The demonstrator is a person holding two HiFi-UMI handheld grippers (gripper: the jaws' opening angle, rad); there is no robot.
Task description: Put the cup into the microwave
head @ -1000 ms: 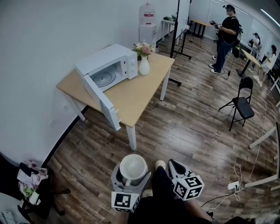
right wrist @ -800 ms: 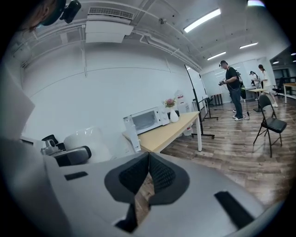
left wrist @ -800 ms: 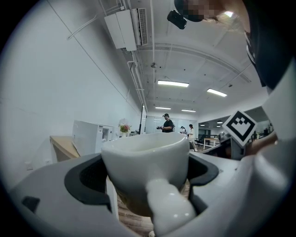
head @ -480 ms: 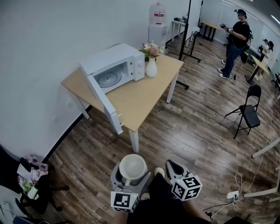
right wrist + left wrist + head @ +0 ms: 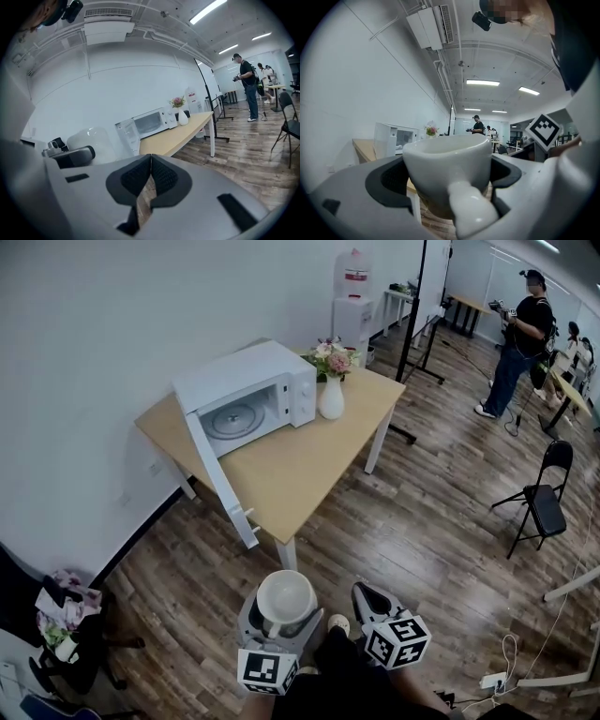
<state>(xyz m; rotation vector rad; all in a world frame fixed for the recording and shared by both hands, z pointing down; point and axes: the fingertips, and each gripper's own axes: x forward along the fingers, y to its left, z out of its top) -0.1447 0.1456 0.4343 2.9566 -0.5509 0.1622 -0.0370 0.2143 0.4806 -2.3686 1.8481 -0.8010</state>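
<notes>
So: one white cup gripped in my left gripper, well apart from the open microwave.
One wooden table carries that single white microwave, its door swung wide, with one white vase of flowers just beside it. I have two grippers low over the floor. The left one's jaws clamp the sides of the cup, which is plain, glossy, rounded and upright, with its handle toward the gripper's camera. The right gripper is closed, pads touching, holding nothing.

Cup handle's tip — cut off at left gripper view's bottom
</notes>
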